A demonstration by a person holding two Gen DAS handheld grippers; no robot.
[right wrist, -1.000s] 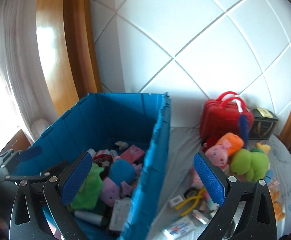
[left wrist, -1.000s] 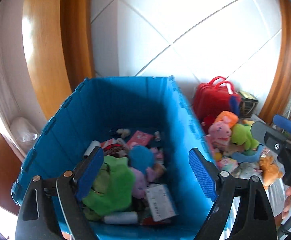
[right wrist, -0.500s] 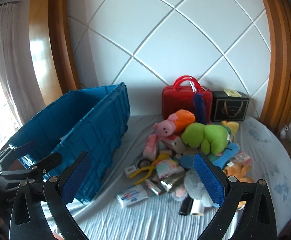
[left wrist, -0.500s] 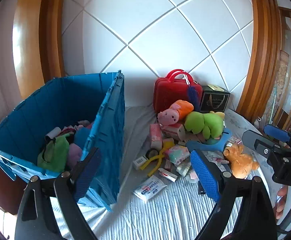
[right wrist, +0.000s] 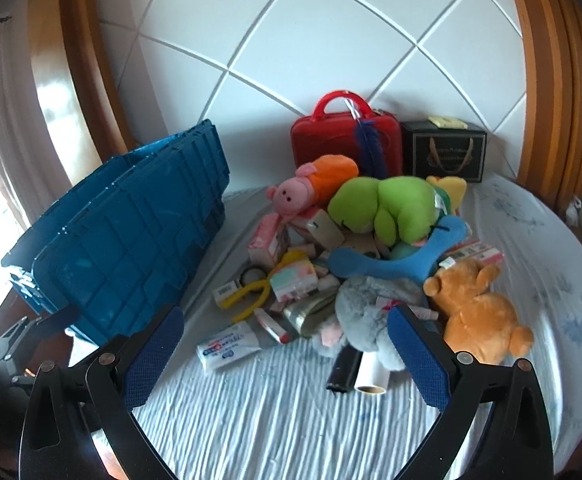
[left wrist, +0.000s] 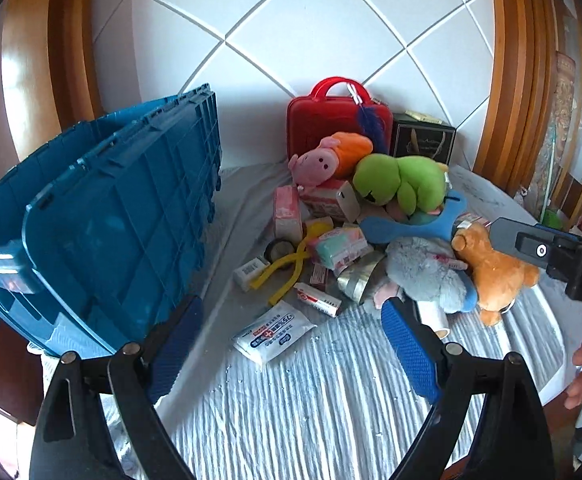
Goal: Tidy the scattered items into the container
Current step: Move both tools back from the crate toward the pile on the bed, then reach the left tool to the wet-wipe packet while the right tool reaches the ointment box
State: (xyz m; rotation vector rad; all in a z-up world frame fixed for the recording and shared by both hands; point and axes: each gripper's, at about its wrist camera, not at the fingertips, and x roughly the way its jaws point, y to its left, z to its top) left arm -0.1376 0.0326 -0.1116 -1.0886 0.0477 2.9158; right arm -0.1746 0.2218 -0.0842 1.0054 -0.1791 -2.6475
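left gripper [left wrist: 291,340] spread, empty | right gripper [right wrist: 285,354] spread, empty | blue box [left wrist: 103,232] left | toy pile [left wrist: 375,232] right, still out

My left gripper [left wrist: 293,350] points forward and down. Its jaws stand wide apart, and nothing is between them. Each finger has a blue bumpy pad [left wrist: 410,347] on the inside and a black frame behind it. My right gripper [right wrist: 285,358] points forward and down too. Its jaws are also wide apart and hold nothing. From my left camera I can see the side of my right gripper poking in at the right edge, and a bit of my right hand [left wrist: 581,376] under it. From my right camera I can see part of my left gripper low at the left edge.
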